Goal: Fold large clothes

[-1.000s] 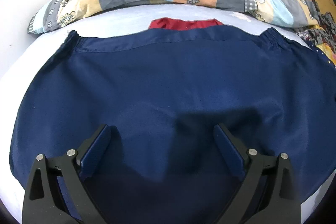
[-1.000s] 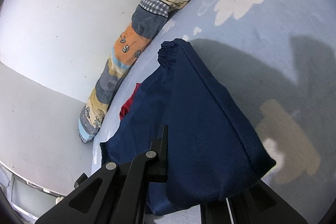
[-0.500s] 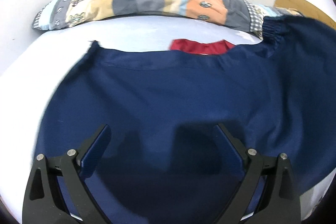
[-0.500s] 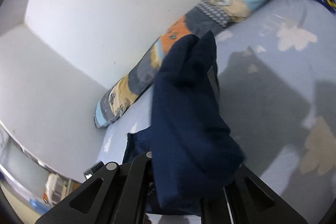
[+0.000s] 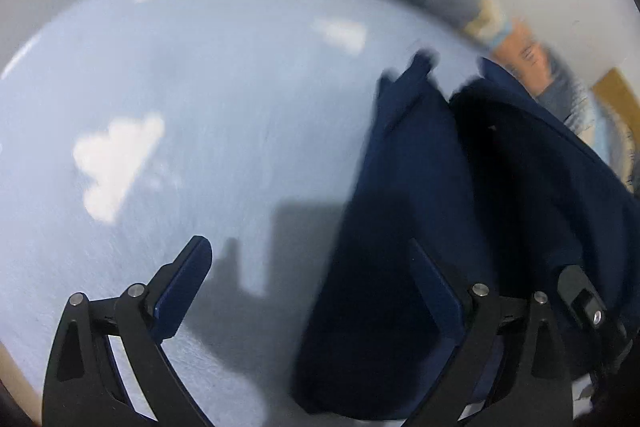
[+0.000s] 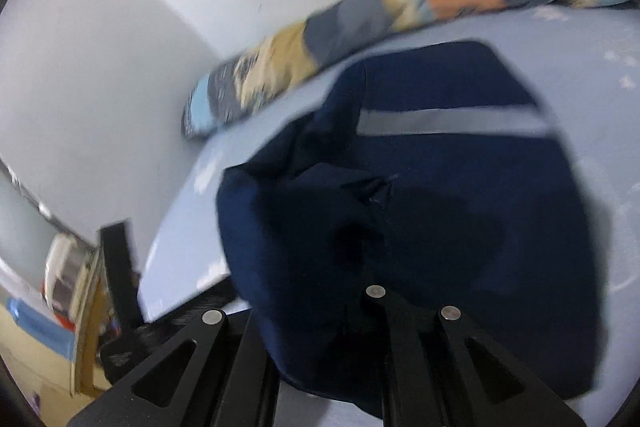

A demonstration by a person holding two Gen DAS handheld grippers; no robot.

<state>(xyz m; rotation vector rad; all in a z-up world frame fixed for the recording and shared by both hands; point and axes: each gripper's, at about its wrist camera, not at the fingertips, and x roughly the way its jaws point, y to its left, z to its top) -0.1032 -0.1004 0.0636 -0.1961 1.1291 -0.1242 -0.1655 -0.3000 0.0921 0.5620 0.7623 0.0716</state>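
Bare sheet [image 5: 224,131] left; navy garment [image 5: 420,227] blocks right

Left hand-held gripper [image 5: 308,267] gapes beside navy garment [image 5: 420,187] on bedsheet [image 5: 224,87]

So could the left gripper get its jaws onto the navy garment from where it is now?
Probably yes. The left gripper stands open over the blue sheet, and the navy garment already lies against its right-hand finger with nothing between. The right gripper holds the same cloth.

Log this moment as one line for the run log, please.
task: fold large clothes | right gripper: shut on dark navy fabric garment, lifted | left gripper: open, empty, over pale blue bed sheet | patchwork bolster: along wall
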